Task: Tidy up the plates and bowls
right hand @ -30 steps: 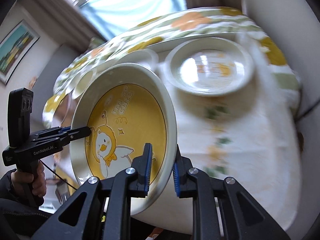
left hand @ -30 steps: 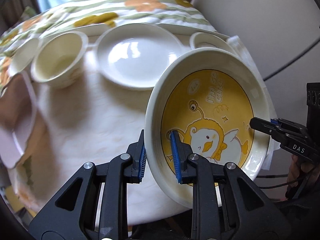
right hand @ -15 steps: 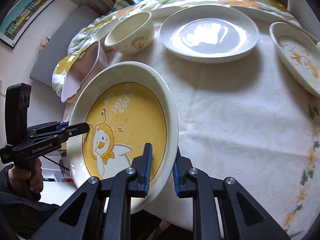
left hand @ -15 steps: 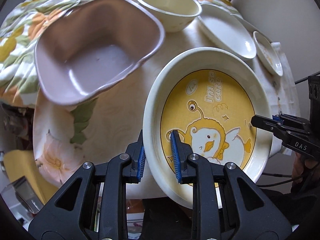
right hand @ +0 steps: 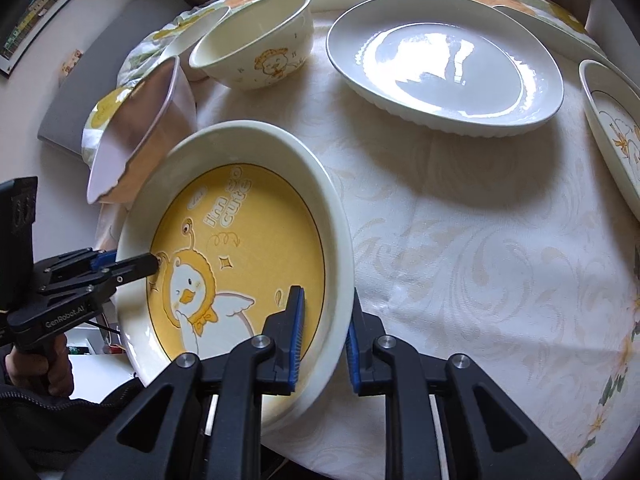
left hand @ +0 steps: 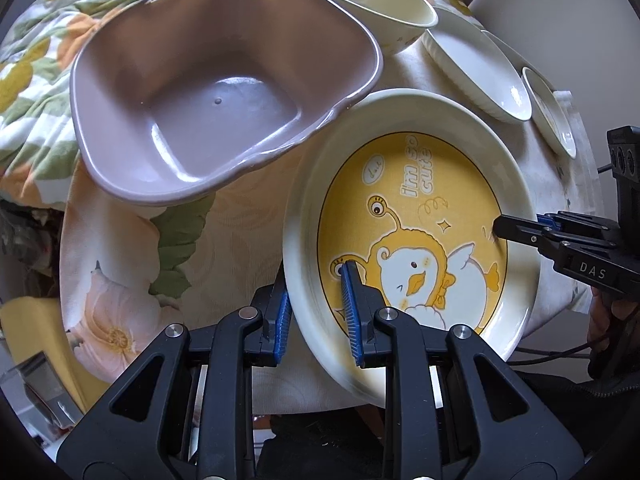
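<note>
A cream plate with a yellow duck picture (left hand: pixel 416 216) (right hand: pixel 240 240) is held tilted over the table's near edge. My left gripper (left hand: pixel 316 312) is shut on its left rim; my right gripper (right hand: pixel 324 336) is shut on its right rim. Each gripper shows in the other's view, the right (left hand: pixel 520 232) and the left (right hand: pixel 128 268). A mauve square bowl (left hand: pixel 208 92) (right hand: pixel 136 128) sits just beyond the plate, its edge close to the plate's far rim.
On the floral tablecloth (right hand: pixel 480 260) stand a cream duck bowl (right hand: pixel 260 40) (left hand: pixel 376 4), a large white plate (right hand: pixel 444 60) (left hand: pixel 476 68) and a small patterned plate (right hand: pixel 616 132) (left hand: pixel 552 116). Another shallow dish (right hand: pixel 200 28) lies at the back left.
Both grippers have carried the duck plate leftward and lower, close up to the mauve bowl. Both grips stay unchanged.
</note>
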